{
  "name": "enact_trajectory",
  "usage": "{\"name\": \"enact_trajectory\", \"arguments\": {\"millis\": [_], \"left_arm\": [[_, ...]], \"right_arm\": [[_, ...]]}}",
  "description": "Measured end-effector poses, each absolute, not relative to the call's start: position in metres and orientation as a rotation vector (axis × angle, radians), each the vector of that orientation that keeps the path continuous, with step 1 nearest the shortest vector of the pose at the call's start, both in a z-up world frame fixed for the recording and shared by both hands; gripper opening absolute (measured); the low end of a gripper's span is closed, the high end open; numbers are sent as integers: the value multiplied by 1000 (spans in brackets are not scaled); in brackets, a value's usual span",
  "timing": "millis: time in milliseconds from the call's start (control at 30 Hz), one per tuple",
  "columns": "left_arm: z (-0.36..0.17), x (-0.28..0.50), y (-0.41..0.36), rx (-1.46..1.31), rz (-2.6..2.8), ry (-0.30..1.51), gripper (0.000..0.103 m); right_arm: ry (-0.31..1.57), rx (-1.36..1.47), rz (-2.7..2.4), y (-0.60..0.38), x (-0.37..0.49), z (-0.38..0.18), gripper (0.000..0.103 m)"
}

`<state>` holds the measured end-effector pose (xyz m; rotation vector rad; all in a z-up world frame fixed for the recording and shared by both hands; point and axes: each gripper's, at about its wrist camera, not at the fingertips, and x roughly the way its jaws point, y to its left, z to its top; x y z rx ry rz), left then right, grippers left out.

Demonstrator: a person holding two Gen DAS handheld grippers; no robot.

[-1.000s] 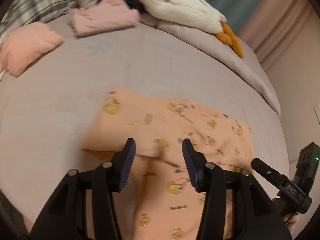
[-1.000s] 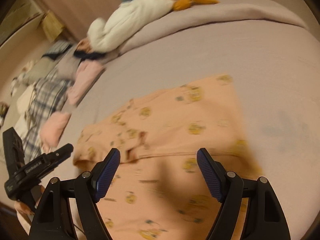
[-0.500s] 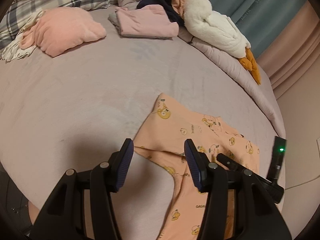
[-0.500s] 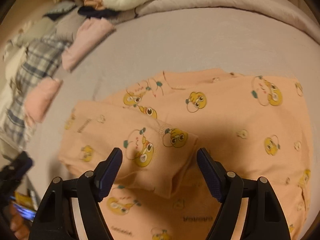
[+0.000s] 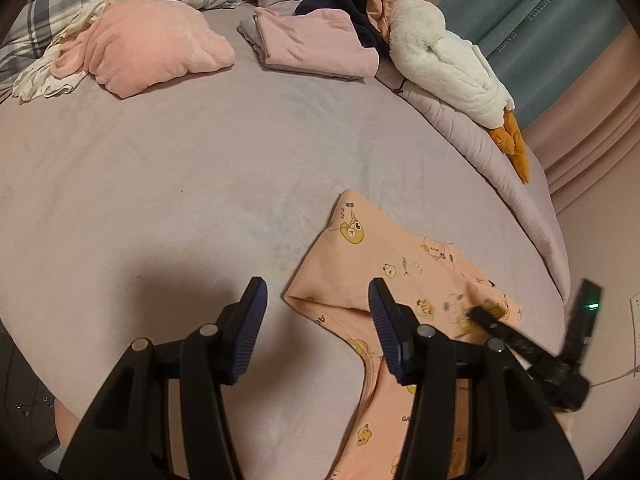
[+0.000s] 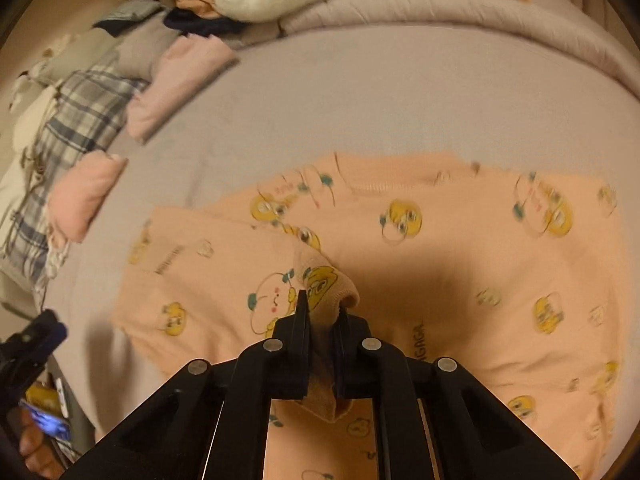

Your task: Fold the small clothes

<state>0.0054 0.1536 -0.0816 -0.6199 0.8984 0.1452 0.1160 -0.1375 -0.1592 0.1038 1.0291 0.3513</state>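
On a mauve-sheeted bed (image 5: 200,184), the right gripper (image 6: 320,312) is pinching a bunched fold of a peach cartoon-print garment (image 6: 460,264), its jaws closed tight on the cloth at lower centre of the right wrist view. The garment is lying spread across the middle and right of that frame, with one part already lying doubled over the body at centre left. In the left wrist view the same garment is showing at lower right, a folded corner reaching up toward centre. The left gripper (image 5: 316,312) is hovering there with its jaws standing apart and nothing pressed between them; the corner's hem is lying between and just below the fingertips. Folded pink clothes (image 5: 316,44) and a white plush duck (image 5: 444,60) are sitting along the top of the frame, well apart from the work. The step in hand appears to be taking hold for another fold. The next move is likely calling for the left jaws to be closing on the near hem, then both grips lifting and carrying the cloth over evenly.
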Motion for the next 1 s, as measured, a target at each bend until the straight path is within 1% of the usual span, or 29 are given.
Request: {"name": "enact_trajectory", "arguments": {"millis": [233, 500, 700, 1000], "left_arm": [[-80, 14, 150, -594, 128, 900, 52], [-79, 28, 141, -564, 105, 914, 52], [-82, 44, 131, -542, 82, 938, 52], [-96, 71, 99, -476, 24, 993, 50]], "right_arm": [[893, 179, 440, -161, 112, -98, 10], [781, 211, 421, -180, 124, -55, 10], [760, 238, 390, -193, 125, -53, 10], [783, 291, 320, -228, 125, -66, 10]]}}
